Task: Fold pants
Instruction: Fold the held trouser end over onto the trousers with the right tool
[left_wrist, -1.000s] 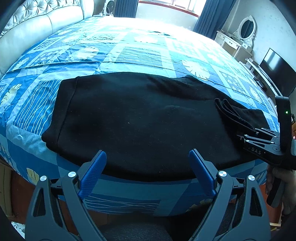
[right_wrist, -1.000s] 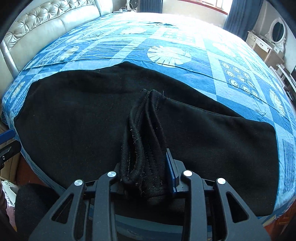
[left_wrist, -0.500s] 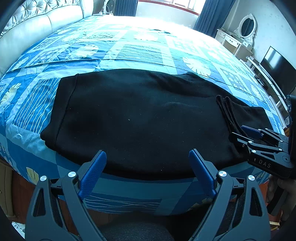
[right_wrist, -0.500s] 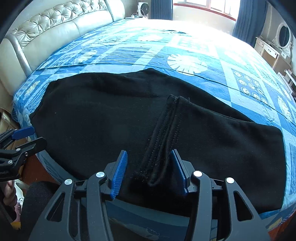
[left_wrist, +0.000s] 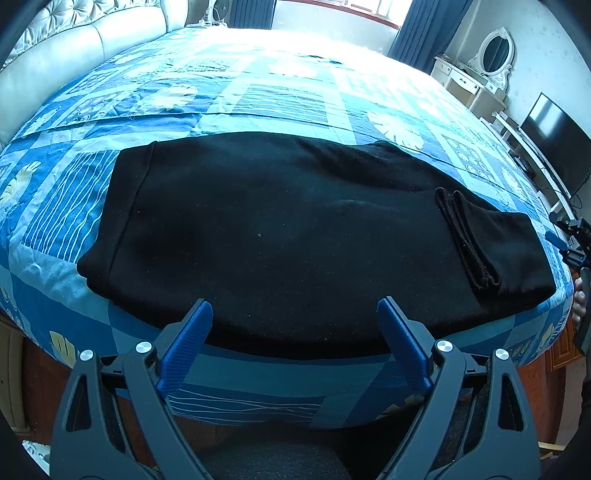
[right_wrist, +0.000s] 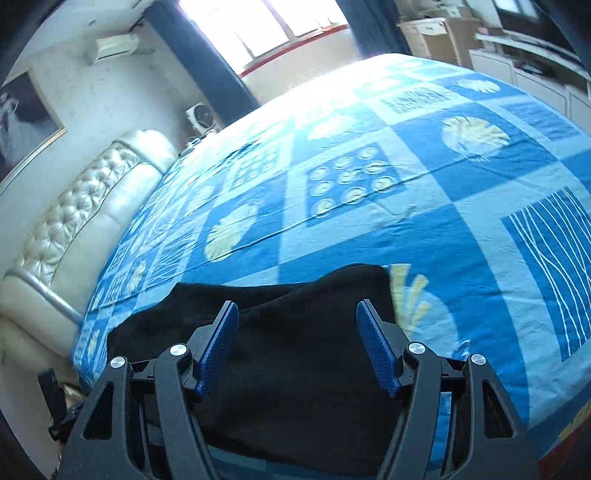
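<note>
On the blue patterned bed (left_wrist: 295, 99) lie folded black pants (left_wrist: 280, 236); the left claw (left_wrist: 293, 321) gapes empty, and the right claw (right_wrist: 297, 325) has just been opening, holding nothing.

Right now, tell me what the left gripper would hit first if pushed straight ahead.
Most likely the black pants lying on the bed: the open left gripper points down at their near edge, with nothing between, though depth is unclear.
</note>
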